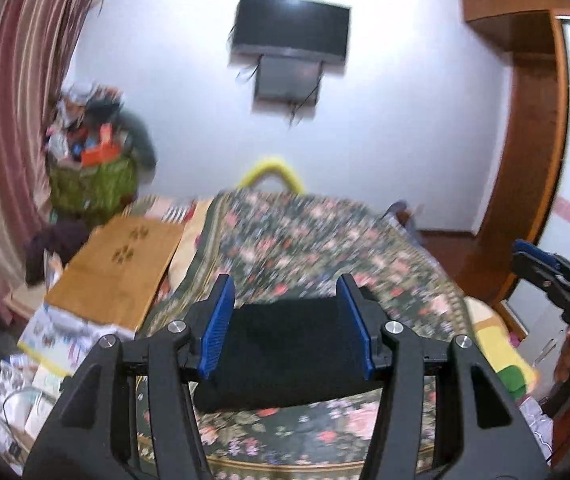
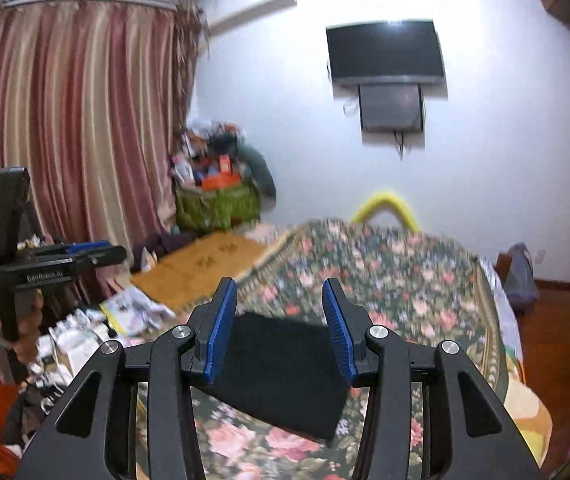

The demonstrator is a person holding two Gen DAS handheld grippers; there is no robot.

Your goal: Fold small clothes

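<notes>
Two grippers, left (image 1: 287,300) and right (image 2: 279,306), hover open above a folded black garment (image 1: 285,356) on the floral bedspread (image 1: 305,240), lower centre.

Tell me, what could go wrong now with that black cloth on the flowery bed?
1. The black cloth lies on a soft bedspread; neither the left claw nor the right claw grips it, so its fold might slacken.
2. Loose papers and boxes crowd the bedside near the left claw; a careless swing could knock them.
</notes>
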